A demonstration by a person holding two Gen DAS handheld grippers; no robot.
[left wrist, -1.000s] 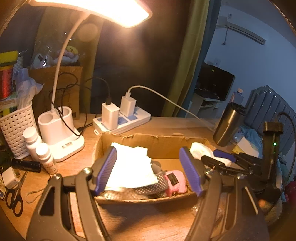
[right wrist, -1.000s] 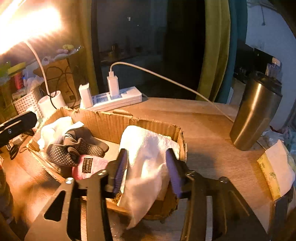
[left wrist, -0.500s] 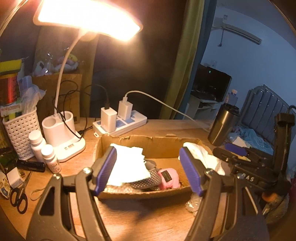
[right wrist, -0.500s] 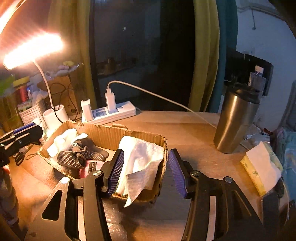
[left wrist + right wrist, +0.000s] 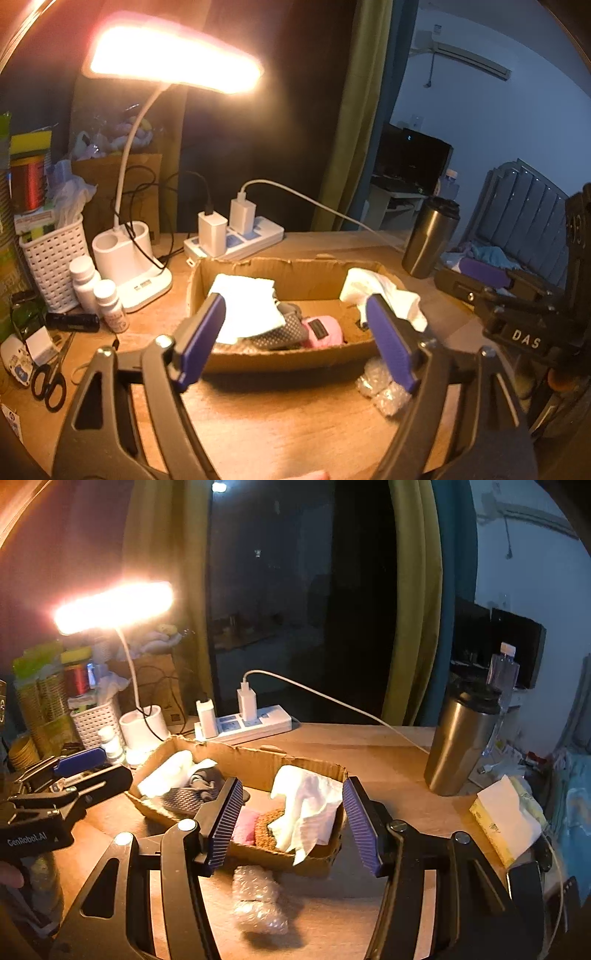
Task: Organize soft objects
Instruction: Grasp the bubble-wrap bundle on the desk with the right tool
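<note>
Both grippers have just been opening and grip nothing. The left gripper (image 5: 295, 332) and right gripper (image 5: 291, 821) stand with fingers apart before the cardboard box (image 5: 295, 356). White tissue (image 5: 306, 805) drapes the box's 3 o'clock end; bubble wrap (image 5: 258, 901) lies at 6 o'clock.

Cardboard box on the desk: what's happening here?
A person is sorting soft things into the cardboard box with two handheld grippers. The left gripper and right gripper both stand open and hold nothing; their fingers have just been opening. A white cloth is draped over the box's right end, another white cloth lies at the left, with pink and grey pieces between. Bubble wrap lies outside on the desk.
</note>
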